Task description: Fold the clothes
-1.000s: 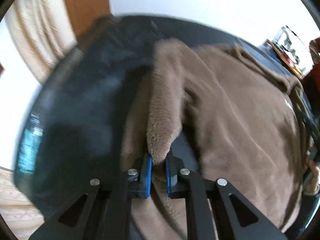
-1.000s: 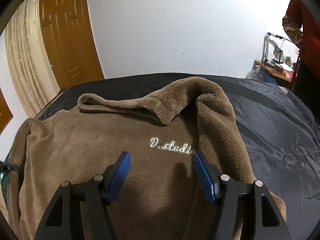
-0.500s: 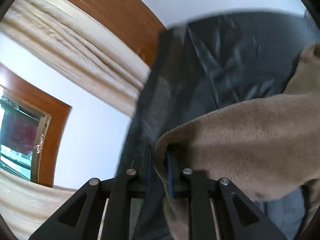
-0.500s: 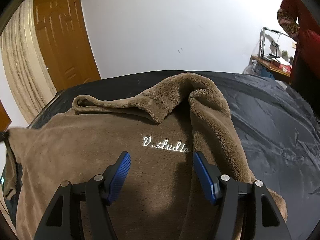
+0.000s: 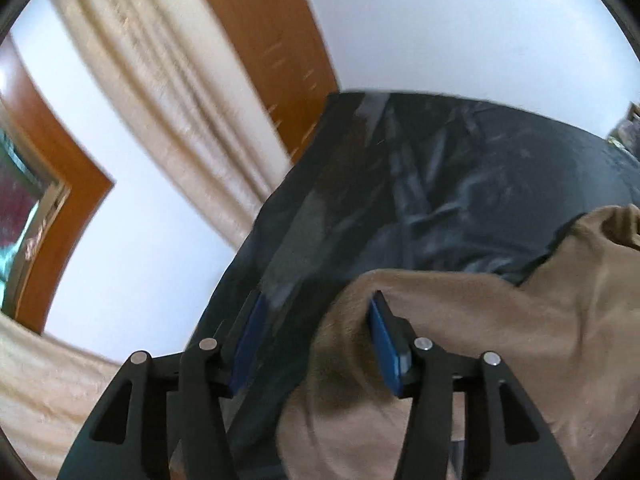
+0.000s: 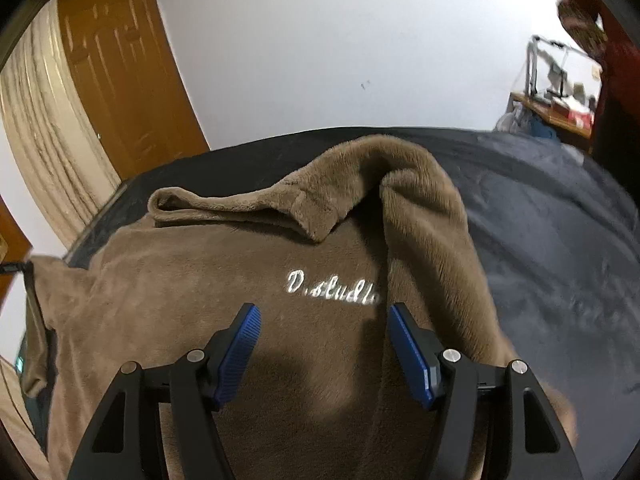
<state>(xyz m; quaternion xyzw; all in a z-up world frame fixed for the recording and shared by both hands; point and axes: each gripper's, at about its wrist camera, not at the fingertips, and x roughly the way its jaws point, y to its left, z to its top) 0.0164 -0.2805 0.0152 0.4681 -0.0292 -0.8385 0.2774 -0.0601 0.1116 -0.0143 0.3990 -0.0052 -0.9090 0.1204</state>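
Note:
A brown fleece sweatshirt (image 6: 248, 280) with white embroidered lettering (image 6: 332, 290) lies on a dark bed cover (image 6: 560, 240). Its sleeve (image 6: 424, 224) is folded over the chest. My right gripper (image 6: 324, 332) hovers open just above the chest, below the lettering, with nothing between its fingers. In the left wrist view my left gripper (image 5: 316, 328) is at the bed's left edge and its jaws are opening. The sweatshirt's corner (image 5: 460, 320) lies loose against the right pad (image 5: 384, 336) and is not pinched. The left pad (image 5: 250, 340) stands clear of the cloth.
A wooden door (image 6: 116, 76) and beige curtain (image 6: 44, 140) stand left of the bed. A cluttered desk (image 6: 560, 100) and a person's red sleeve (image 6: 600, 32) are at the far right. The bed's left edge (image 5: 256, 248) drops off beside my left gripper.
My left gripper carried the pinched sweatshirt corner out toward the bed's left edge, then spread its jaws and let the cloth go. The right gripper stayed put and open.

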